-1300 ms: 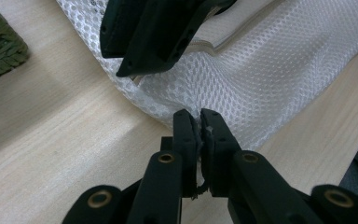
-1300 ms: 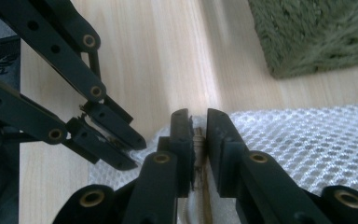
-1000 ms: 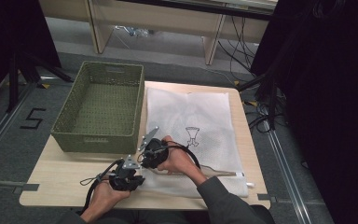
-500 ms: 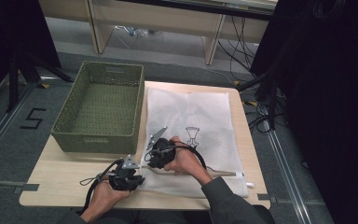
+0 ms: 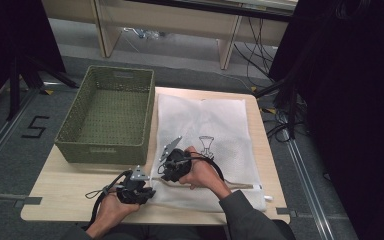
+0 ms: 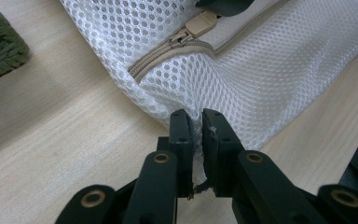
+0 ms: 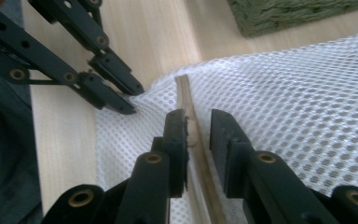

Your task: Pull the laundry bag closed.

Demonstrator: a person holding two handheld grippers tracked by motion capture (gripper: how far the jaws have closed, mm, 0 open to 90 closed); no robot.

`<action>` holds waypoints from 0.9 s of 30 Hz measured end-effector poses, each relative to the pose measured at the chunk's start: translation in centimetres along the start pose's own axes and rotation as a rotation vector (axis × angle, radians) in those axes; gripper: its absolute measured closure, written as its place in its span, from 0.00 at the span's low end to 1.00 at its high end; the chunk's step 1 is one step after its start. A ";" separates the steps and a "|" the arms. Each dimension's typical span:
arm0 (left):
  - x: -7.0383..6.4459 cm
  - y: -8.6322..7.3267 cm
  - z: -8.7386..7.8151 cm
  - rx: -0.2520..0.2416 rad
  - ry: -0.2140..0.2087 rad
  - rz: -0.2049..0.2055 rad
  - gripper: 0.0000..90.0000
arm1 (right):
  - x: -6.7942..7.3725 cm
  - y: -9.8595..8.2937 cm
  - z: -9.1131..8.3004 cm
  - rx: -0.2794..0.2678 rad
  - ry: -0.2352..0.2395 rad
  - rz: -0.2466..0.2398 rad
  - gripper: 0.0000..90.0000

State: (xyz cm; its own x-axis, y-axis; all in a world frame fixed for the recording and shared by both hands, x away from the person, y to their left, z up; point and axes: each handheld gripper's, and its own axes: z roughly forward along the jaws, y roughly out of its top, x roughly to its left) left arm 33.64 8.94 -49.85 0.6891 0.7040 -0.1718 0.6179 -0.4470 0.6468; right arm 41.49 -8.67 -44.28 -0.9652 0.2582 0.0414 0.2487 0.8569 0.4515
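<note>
A white mesh laundry bag (image 5: 215,130) lies flat on the wooden table (image 5: 65,195), with a beige zipper (image 7: 186,93) along its near edge. My left gripper (image 6: 195,114) is shut on the bag's near-left corner (image 6: 186,100); in the high view it (image 5: 147,192) sits at that corner. My right gripper (image 7: 198,114) hovers low over the zipper with its jaws slightly apart, straddling the beige zipper pull (image 7: 193,133). In the high view the right gripper (image 5: 166,175) is just right of the left one. The pull (image 6: 200,25) also shows from the left gripper view.
A green woven basket (image 5: 80,135) with nothing inside stands at the table's back left, touching the bag's left edge. A small black goblet print (image 5: 206,145) marks the bag. Bare table lies left of my left hand. Cables and dark floor surround the table.
My right gripper has shifted a little to the right, away from the left gripper, and settled over the zipper end. The left gripper has kept its hold on the bag's corner.
</note>
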 end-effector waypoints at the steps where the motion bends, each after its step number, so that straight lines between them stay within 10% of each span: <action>1: 0.0 0.0 0.0 0.000 0.000 -0.001 0.91 | 0.1 -0.1 0.0 0.001 -0.007 -0.007 0.83; 8: 0.0 0.0 0.0 0.001 0.000 0.002 0.92 | 1.1 -0.3 0.3 0.032 -0.049 -0.115 0.78; 27: 0.0 0.1 -0.1 -0.004 -0.001 0.004 0.95 | 1.5 -0.4 1.9 0.092 -0.148 -0.218 0.91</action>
State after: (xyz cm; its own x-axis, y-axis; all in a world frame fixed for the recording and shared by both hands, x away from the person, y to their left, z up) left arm 33.73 8.94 -49.71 0.6921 0.7016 -0.1698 0.6134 -0.4475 0.6508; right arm 40.11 -7.78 -46.05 -0.9760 0.1198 -0.1818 0.0491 0.9347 0.3521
